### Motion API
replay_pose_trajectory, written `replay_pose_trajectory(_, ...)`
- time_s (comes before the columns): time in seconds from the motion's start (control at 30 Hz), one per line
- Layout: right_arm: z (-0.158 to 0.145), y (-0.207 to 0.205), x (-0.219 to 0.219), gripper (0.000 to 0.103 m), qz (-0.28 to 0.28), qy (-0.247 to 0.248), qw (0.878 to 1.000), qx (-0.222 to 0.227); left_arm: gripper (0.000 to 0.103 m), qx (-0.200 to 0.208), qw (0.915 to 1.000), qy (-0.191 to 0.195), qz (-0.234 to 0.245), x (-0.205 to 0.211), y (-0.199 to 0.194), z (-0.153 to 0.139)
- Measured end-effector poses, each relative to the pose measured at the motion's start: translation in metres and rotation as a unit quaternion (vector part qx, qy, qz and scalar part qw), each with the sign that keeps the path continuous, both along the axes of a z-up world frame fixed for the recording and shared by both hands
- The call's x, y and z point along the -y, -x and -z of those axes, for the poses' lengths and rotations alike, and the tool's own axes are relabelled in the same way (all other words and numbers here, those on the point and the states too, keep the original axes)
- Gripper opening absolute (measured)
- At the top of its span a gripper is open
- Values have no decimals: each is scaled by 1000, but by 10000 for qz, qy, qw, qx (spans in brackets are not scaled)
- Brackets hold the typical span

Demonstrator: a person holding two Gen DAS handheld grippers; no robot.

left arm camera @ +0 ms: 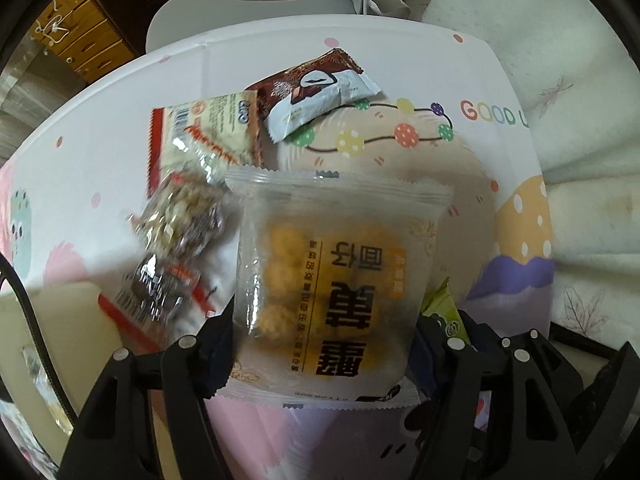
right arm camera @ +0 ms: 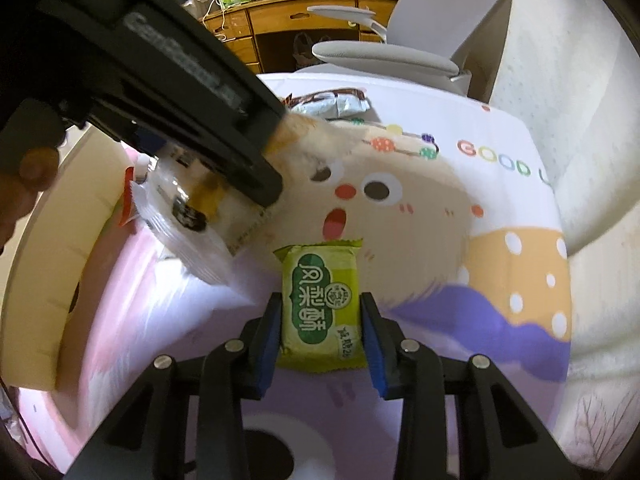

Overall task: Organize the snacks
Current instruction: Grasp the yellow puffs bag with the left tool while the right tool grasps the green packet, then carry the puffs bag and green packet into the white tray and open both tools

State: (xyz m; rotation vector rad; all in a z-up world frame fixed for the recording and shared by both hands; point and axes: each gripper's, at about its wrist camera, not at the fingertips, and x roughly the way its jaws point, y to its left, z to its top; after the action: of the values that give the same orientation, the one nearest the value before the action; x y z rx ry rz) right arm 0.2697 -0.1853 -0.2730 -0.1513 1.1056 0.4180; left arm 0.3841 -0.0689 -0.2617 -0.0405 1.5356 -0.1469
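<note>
left view, frosted pack: sits between my left fingers, clear wrapper with yellow puffs inside, print upside down to me. I take it across its width so it hangs flat and the long side stays free.
left view, grip: pads are against both side edges, fingers about half spread, so I read it as held, not just straddled.
left view, pose: left hand points straight down over the cartoon-print desk; pack looks lifted off it.
left view, rest of pile: granola bar pack, blurred, just left of mine; brown-and-white pack beyond it; both lie on the desk, unsorted as far as I can judge.
right view, green pack: flat on the desk, long axis in line with my right fingers, which makes a side pinch the easy grab.
right view, grip: fingers narrow, blue pads touching or nearly touching each long edge; I judge them closed on it, pack not yet raised.
right view, pose: right hand tilted steeply down and forward, low over the desk.
right view, other hand: left gripper body crosses the upper left, carrying its frosted pack above the desk.
</note>
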Motion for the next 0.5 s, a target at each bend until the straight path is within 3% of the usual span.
replay_pose_trajectory(0.27,-7,32,9,37,117,-114,9996,-211,70,30,9999,-52,-160,-4,38,-28)
replay_pose_trajectory(0.5,-15,60,13,37,204,-262,9986,-417,70,182,9992,-87,-357,2,88,-69)
